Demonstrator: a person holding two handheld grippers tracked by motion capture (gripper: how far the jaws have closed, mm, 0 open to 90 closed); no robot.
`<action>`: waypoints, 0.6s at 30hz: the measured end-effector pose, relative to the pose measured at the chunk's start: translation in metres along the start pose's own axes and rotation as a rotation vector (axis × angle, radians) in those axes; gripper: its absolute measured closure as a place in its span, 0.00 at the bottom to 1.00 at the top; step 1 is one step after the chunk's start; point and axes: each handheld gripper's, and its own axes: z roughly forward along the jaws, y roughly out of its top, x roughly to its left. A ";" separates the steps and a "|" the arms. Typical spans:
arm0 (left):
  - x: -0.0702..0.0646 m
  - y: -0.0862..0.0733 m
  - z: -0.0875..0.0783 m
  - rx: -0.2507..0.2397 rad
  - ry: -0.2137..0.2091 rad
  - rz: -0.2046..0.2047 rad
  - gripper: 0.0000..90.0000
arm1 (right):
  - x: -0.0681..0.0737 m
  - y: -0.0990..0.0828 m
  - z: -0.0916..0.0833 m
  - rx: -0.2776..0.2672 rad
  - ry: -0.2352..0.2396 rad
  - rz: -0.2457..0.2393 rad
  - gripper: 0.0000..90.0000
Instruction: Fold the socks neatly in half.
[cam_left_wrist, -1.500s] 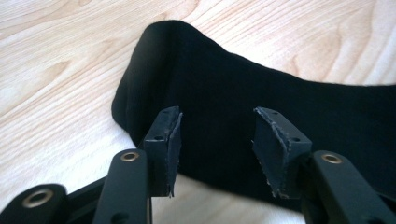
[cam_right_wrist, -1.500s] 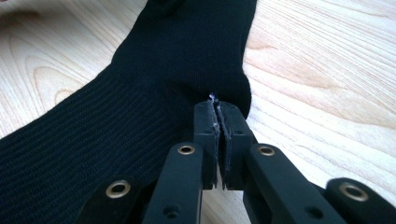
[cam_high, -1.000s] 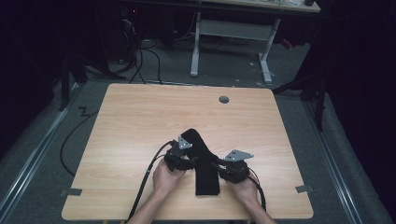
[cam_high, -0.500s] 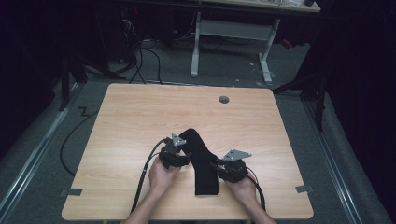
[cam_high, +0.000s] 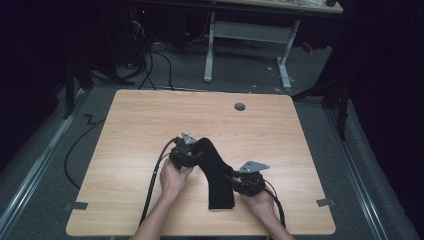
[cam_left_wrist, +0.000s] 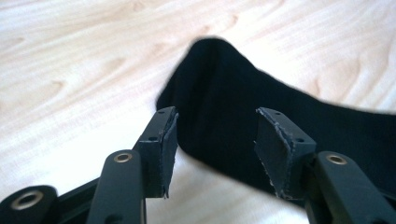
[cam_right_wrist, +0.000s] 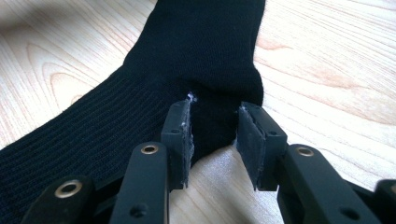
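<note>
The counter (cam_high: 150, 130) carries one black sock (cam_high: 218, 175), lying bent across its near middle between the person's two hands: the ribbed leg runs toward the near edge, the foot angles away to the left, and the heel sits at the bend on the right. Compared with a second ago, the sock's far end has shifted leftward and a little farther from the person, so the bend looks wider and the foot lies out at a flatter angle; the leg part near the edge has stayed where it was. The left gripper (cam_high: 192, 154) has travelled with that end, up and to the left in the high view, and its jaws have just been closing. In the left gripper view its fingers (cam_left_wrist: 163, 135) stand spread on either side of the rounded toe end, with cloth between them but a visible gap at each pad, so I judge it is not gripping yet. The right gripper (cam_high: 235, 180) has kept its place, and in the right gripper view its fingers (cam_right_wrist: 180, 135) pinch the heel bulge of the sock (cam_right_wrist: 201, 56), the pads pressing the fabric from both sides. That reads as the right holding the heel as an anchor while the left prepares to take the toe, probably to straighten or fold the sock.
</note>
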 end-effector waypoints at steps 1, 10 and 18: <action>0.002 0.003 0.001 -0.004 0.004 -0.006 0.54 | 0.000 0.000 0.000 -0.003 0.001 0.001 0.72; 0.012 0.012 0.026 0.039 0.041 -0.034 0.57 | 0.000 -0.001 0.000 -0.006 0.002 -0.007 0.72; 0.018 0.008 0.043 0.042 0.024 -0.043 0.55 | 0.000 -0.001 0.000 -0.007 -0.004 -0.013 0.73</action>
